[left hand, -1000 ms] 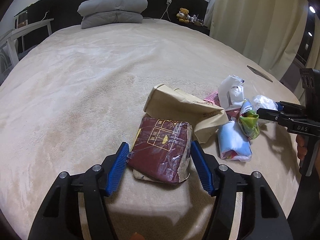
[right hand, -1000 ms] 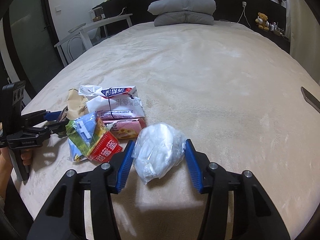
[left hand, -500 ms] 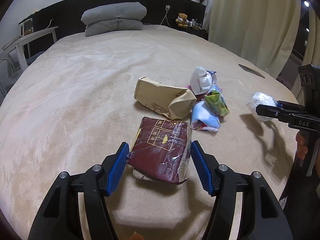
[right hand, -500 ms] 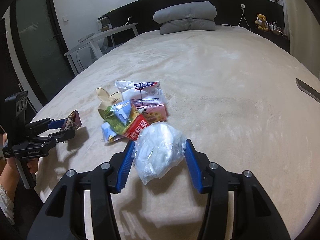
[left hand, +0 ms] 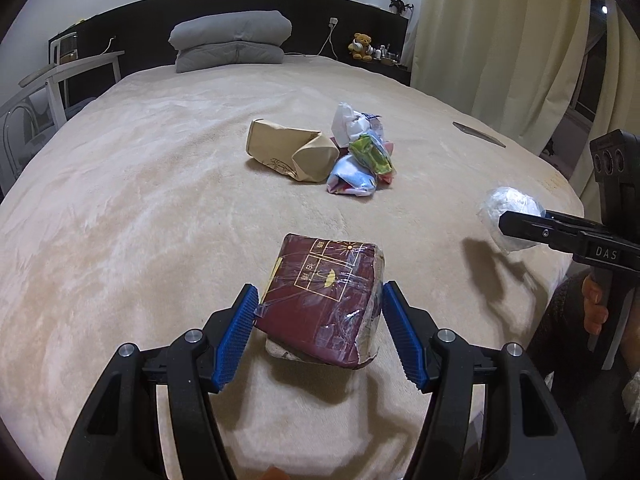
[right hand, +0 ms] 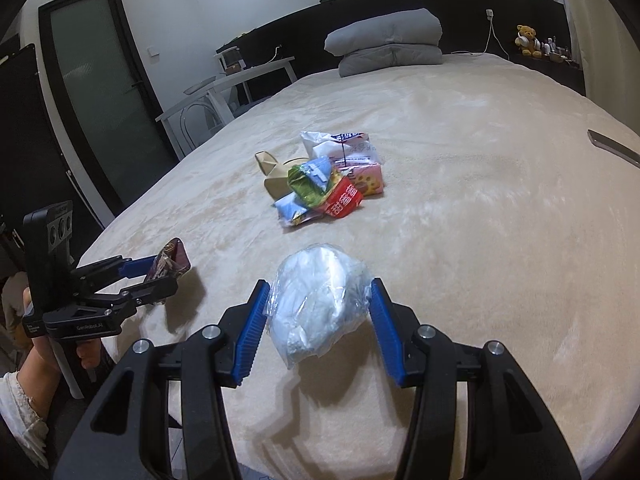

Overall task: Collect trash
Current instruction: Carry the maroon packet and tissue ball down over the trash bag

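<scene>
My left gripper (left hand: 318, 308) is shut on a dark red plastic-wrapped packet (left hand: 320, 300), held above the near part of the beige bed (left hand: 120, 208). My right gripper (right hand: 318, 300) is shut on a crumpled clear plastic bag of white stuff (right hand: 316, 300). In the left wrist view that bag (left hand: 508, 216) and the right gripper (left hand: 520, 226) show at the right edge. The right wrist view shows the left gripper (right hand: 160, 274) with the red packet (right hand: 172, 260) at the left. A pile of trash lies mid-bed: a brown paper bag (left hand: 288, 154), a white bag (left hand: 352, 124), green and blue wrappers (left hand: 364, 164).
Grey pillows (left hand: 232, 44) lie at the headboard. A dark flat object (left hand: 478, 134) rests near the bed's right edge. A white chair and table (right hand: 224, 96) stand left of the bed, with a dark door (right hand: 100, 100) behind. A curtain (left hand: 492, 40) hangs at the right.
Both grippers have drawn back from the trash pile toward the foot of the bed, each carrying its item; the pile now lies farther off.
</scene>
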